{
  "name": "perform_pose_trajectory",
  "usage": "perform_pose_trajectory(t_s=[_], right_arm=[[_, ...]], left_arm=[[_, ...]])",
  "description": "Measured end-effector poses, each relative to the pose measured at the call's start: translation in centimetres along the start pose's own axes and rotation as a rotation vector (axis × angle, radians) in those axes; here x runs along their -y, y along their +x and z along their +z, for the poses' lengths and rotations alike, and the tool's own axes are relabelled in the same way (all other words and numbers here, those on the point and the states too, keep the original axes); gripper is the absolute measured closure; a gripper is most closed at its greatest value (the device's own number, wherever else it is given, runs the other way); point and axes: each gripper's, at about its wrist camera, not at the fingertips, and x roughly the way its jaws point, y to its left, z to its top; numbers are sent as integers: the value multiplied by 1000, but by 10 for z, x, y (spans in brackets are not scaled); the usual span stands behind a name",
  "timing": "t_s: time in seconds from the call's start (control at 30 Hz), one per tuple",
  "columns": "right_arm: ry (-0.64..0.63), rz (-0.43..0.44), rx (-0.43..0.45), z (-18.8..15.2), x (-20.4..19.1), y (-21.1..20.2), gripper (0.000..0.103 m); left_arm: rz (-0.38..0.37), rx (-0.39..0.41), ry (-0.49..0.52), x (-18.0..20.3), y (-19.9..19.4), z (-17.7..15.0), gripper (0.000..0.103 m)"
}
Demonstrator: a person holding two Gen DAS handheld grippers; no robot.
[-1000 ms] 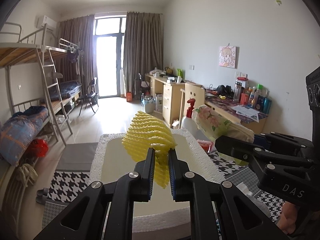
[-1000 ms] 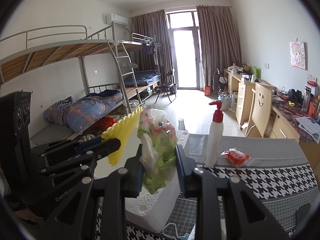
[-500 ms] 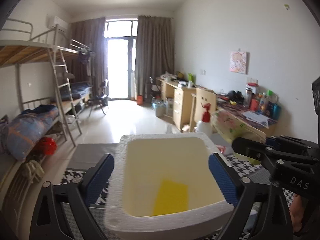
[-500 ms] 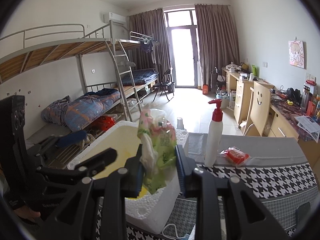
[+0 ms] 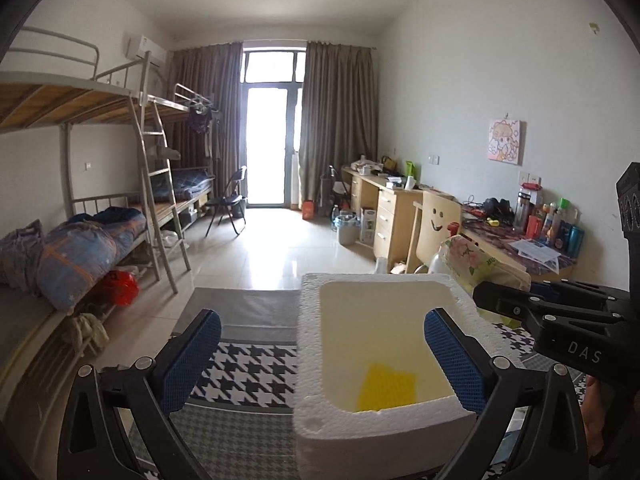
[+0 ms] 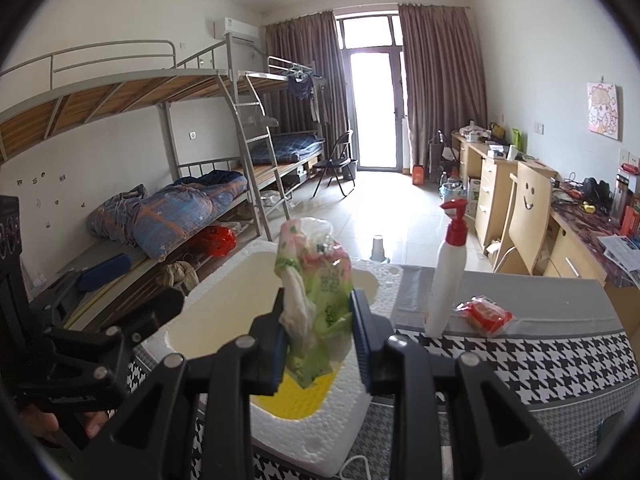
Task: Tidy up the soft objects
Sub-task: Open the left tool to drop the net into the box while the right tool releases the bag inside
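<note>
A white foam box [image 5: 308, 360] stands on the houndstooth-patterned table; it also shows in the right wrist view [image 6: 224, 280]. A yellow foam net [image 5: 386, 386] lies flat on its floor, also seen in the right wrist view [image 6: 296, 400]. My left gripper [image 5: 320, 354] is wide open and empty above the box's left near wall. My right gripper [image 6: 318, 344] is shut on a floral green-and-pink tissue pack [image 6: 316, 280], held over the box's right edge; the pack also shows in the left wrist view [image 5: 468, 256].
A white pump bottle with a red top [image 6: 446, 276] and a red packet [image 6: 486, 316] stand on the table right of the box. Bunk beds [image 6: 160, 200] fill the left wall, desks and a chair [image 6: 528, 212] the right.
My left gripper opened and let go of the yellow foam net, which dropped flat into the box. The left gripper then shifted left. The right gripper kept the tissue pack.
</note>
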Motion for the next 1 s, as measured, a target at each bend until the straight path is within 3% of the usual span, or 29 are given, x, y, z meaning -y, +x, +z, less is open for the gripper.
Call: perform_pose_trajectory(t_s=[0.9, 1.0], right_arm=[[2, 19, -75, 0, -9, 35, 70], [3, 22, -84, 1, -9, 38, 65]], left_arm=[[41, 19, -38, -28, -17, -11, 1], [35, 22, -35, -27, -18, -12, 1]])
